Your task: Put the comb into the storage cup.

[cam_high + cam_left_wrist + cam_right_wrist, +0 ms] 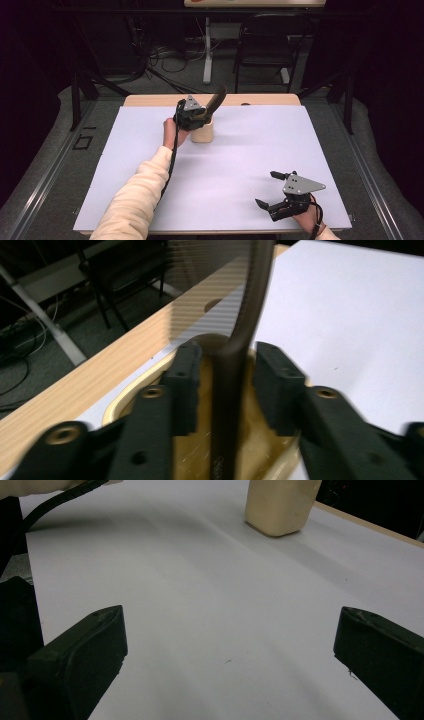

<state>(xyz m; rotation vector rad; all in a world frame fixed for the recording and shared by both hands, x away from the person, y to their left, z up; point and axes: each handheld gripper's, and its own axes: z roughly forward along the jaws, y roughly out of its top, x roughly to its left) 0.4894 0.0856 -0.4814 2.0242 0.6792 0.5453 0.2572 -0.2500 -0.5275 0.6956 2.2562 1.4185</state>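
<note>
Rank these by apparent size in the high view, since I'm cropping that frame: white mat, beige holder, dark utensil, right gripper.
1. white mat
2. right gripper
3. beige holder
4. dark utensil

Holder and utensil look close; the left gripper hides part of both, so that order is unsure.

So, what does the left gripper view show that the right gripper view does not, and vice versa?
Left gripper view: the inside of the beige holder from above, a dark utensil handle standing in it between the left gripper jaws with a gap on each side, and a chair. Right gripper view: the holder's outer wall from the side, far ahead of the right gripper and its wide-open jaws. Both: the holder, the white sheet and the wooden table edge.
</note>
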